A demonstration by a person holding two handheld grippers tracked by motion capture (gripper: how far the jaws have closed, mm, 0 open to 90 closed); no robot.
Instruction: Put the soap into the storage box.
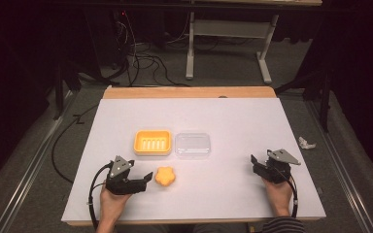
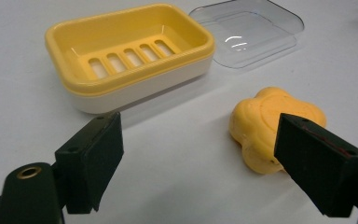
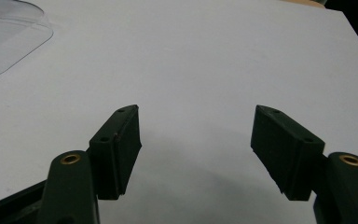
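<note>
A yellow flower-shaped soap [image 1: 165,176] lies on the white table, near the front and left of centre. Just left of it, my left gripper [image 1: 146,177] is open, and the soap [image 2: 261,122] sits in front of its right jaw without being held. Behind the soap stands a yellow soap dish [image 1: 152,141] with a slotted insert, empty [image 2: 130,56]. A clear plastic lid [image 1: 193,144] lies flat beside the dish on its right [image 2: 251,28]. My right gripper [image 1: 255,163] rests open at the front right, with bare table between its jaws [image 3: 196,123].
The white table top [image 1: 233,116] has a wooden strip along its far edge. A corner of the clear lid [image 3: 4,37] lies far left of the right gripper. On the floor are cables [image 1: 141,58], a desk frame [image 1: 228,29] and a crumpled scrap [image 1: 307,142].
</note>
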